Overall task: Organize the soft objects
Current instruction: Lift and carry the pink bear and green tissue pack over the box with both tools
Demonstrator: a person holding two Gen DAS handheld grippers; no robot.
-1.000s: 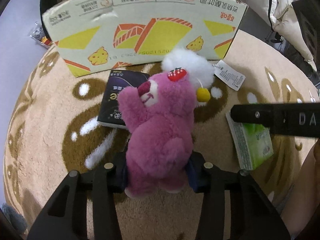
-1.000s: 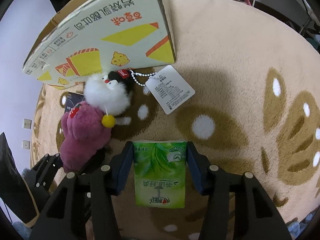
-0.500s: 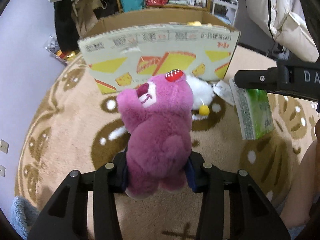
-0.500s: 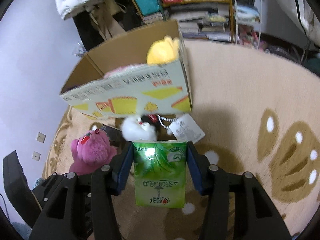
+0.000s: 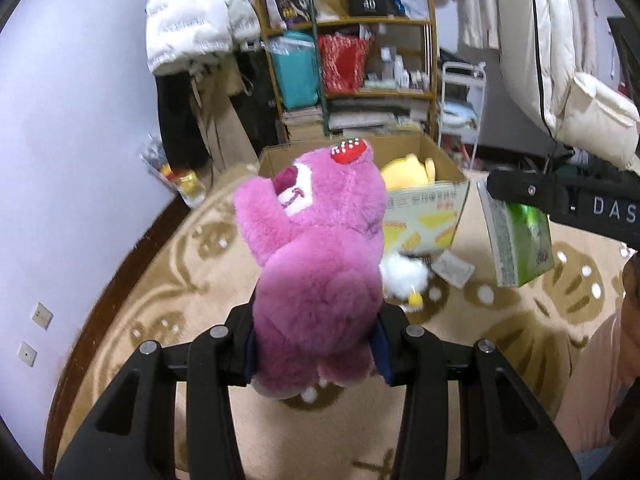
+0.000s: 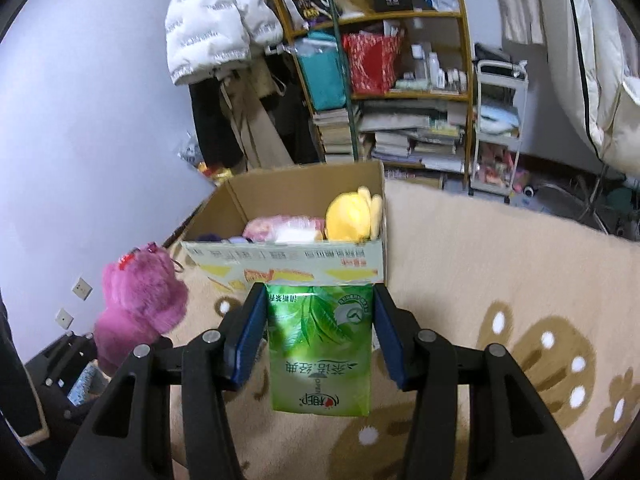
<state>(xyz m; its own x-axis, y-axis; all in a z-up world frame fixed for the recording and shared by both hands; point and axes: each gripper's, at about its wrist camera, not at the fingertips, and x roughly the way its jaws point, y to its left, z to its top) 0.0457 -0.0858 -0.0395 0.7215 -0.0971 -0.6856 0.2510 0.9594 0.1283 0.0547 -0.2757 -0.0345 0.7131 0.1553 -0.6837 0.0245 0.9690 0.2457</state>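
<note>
1. The pink plush bear [image 5: 316, 280] is clamped low on its body by the left gripper [image 5: 314, 350], held above the rug [image 5: 160, 280].
2. The green tissue pack [image 6: 320, 344] is gripped by the right gripper [image 6: 320, 336].
3. Carry both over the open cardboard box [image 6: 296, 204], clear its near wall, then release.

Upright pink plush bear [image 5: 316, 276] and green tissue pack [image 6: 320, 344] held aloft before the toy-filled cardboard box [image 6: 288, 258].

A lived-in room at home: a patterned beige rug [image 6: 500, 248] covers the floor, a wooden shelf [image 6: 400, 96] (crammed with books, bags and bottles) lines the far wall, and padded coats [image 6: 216, 24] hang beside it.
</note>
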